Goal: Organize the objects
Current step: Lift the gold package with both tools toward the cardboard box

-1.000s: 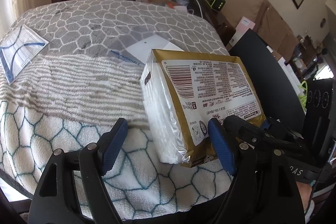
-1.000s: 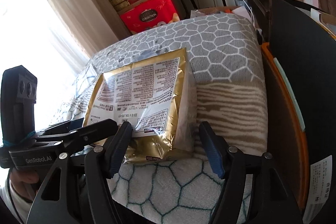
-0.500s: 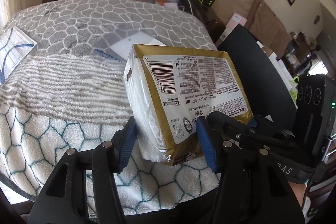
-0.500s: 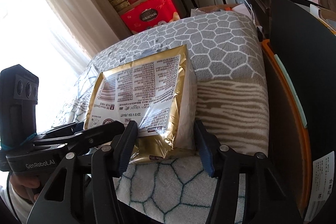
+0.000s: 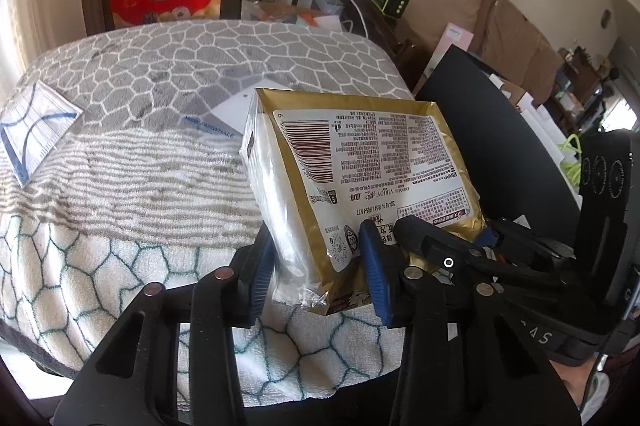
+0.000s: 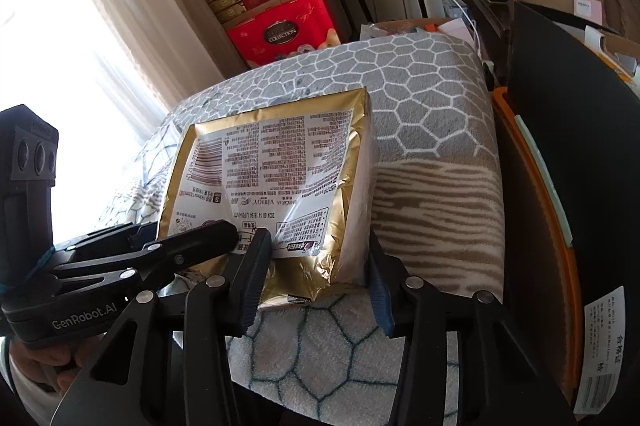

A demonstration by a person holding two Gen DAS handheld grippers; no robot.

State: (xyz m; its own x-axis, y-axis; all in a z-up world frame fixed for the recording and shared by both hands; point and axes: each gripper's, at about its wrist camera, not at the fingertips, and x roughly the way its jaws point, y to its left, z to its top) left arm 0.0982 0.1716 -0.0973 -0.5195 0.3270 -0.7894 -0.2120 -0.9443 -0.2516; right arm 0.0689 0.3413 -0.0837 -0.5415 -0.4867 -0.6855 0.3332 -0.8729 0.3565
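Left gripper, seen from its own camera, has just been closing its jaws on the near left corner of the gold tissue pack, blue pads pressing its side and printed face. The pack sits tilted on the patterned towel, long axis running away from the camera, barcode end farthest. From the right wrist, the right gripper has likewise been closing and clamps the near right corner of the gold tissue pack. The grasping step looks finished; next both hands should lift evenly together.
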